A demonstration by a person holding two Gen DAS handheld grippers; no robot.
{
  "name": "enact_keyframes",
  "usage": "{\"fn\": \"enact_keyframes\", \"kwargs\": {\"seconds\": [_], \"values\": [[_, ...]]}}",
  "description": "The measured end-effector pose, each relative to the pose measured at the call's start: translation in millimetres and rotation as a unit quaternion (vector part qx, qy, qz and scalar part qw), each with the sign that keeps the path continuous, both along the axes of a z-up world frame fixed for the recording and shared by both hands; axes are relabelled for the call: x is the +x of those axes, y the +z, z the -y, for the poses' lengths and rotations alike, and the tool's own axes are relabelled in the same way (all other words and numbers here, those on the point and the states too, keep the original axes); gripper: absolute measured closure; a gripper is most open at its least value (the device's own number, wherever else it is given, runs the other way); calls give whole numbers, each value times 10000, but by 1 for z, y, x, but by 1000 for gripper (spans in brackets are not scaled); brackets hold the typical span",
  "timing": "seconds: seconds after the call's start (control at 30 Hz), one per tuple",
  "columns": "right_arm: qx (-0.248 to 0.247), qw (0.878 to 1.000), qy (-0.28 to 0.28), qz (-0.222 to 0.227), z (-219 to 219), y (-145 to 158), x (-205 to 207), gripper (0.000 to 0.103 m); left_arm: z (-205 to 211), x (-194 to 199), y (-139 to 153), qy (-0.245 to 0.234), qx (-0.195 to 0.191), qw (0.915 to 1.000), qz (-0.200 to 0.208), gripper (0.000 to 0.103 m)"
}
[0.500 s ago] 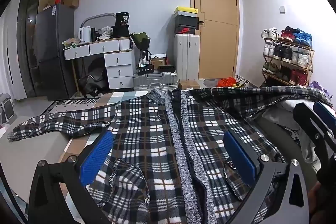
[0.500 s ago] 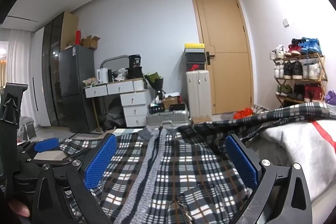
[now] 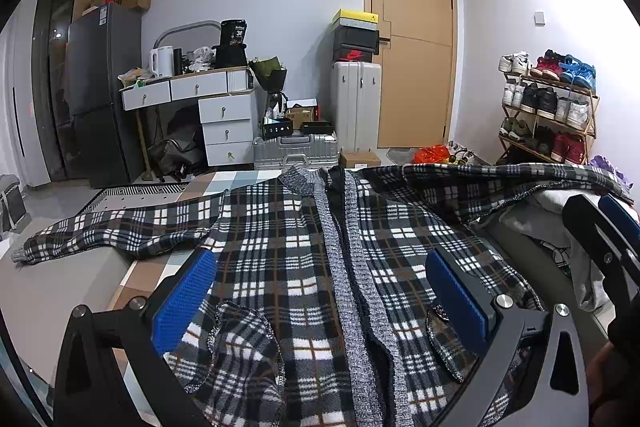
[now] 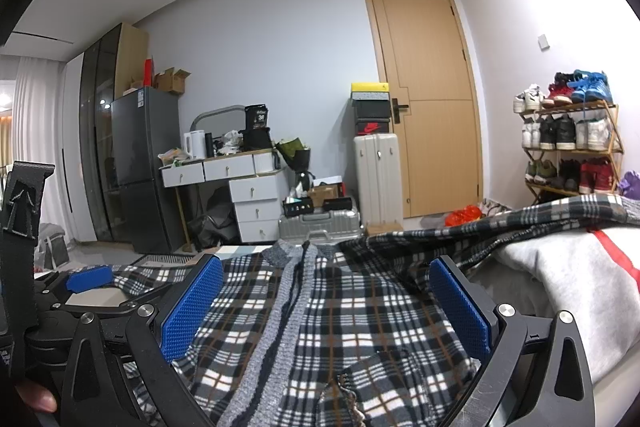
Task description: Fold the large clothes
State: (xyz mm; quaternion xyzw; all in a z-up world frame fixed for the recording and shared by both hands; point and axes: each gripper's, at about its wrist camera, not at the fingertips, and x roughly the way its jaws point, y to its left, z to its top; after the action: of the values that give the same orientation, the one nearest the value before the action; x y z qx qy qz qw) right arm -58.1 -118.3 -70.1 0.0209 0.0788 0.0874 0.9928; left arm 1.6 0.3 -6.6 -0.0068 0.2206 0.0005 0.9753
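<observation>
Across the bed [image 3: 508, 239] lies the plaid cardigan [image 3: 280, 239], front up, one sleeve trailing past the left edge. Above its hem, left gripper [image 3: 320, 299] and right gripper [image 4: 326, 311] hover, jaws apart.

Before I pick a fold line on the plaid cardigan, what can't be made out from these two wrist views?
- Plaid cardigan hem: cut off by the bottom edge, both views.
- Its right sleeve cuff: runs past the right edge, right wrist view.
- Surface under the cardigan: covered by it.
- Right tongs contact with fabric: unclear.
</observation>
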Motion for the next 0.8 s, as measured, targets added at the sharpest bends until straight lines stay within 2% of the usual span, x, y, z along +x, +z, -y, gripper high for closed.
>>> {"fn": "enact_keyframes", "kwargs": {"seconds": [0.8], "values": [[13,10000,3,-33,0,-2,0,0,-5,0,1,-48,-46,9999,-111,1]]}}
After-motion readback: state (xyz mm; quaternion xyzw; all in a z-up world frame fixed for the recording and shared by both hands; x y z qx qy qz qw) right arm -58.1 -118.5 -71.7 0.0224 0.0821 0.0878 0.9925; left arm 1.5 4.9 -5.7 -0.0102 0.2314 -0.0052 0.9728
